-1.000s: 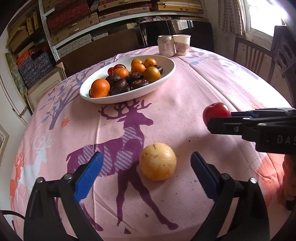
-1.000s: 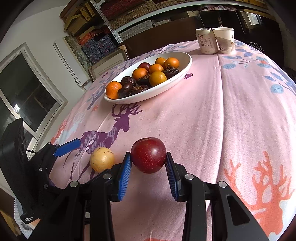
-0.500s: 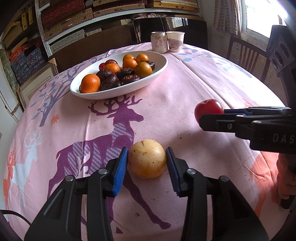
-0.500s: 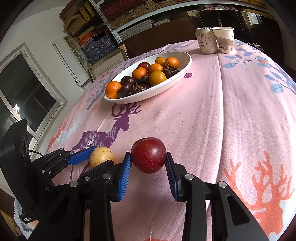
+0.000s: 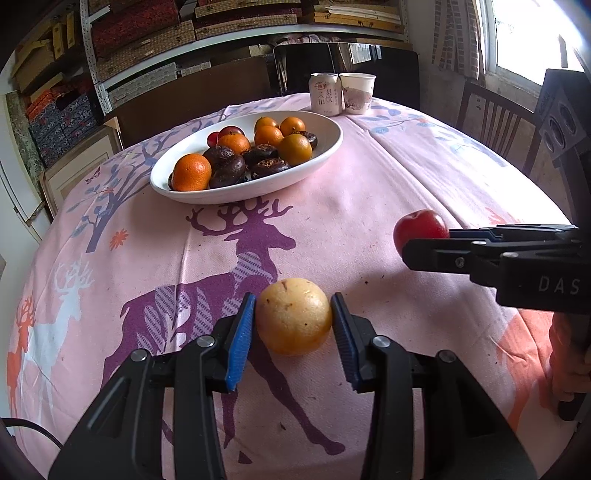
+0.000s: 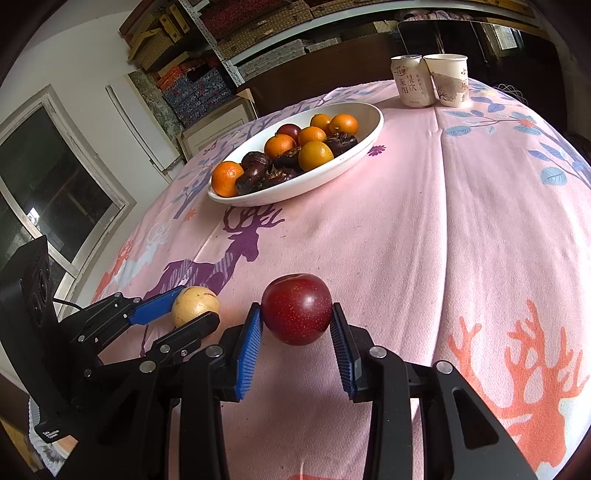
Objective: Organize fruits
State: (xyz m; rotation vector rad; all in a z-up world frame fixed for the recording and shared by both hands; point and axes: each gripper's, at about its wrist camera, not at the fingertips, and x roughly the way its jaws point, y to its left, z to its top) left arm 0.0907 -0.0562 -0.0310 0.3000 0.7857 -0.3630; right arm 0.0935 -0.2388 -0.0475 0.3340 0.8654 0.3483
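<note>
Soft daylight fills the room. In the left wrist view the window (image 5: 532, 33) at upper right is blown out to white. The pink tablecloth (image 5: 351, 206) is evenly lit, with only faint shadows under the white bowl (image 5: 325, 147). The shelves (image 5: 147, 40) behind sit dim. Both fisheye views bend the table edges hard and darken at the corners. Everything near is sharp.

Both my wrist cameras looked down along my fingers, close over the tablecloth (image 5: 369, 177); both caught the white bowl (image 5: 325, 147) (image 6: 369, 133) (far side).
</note>
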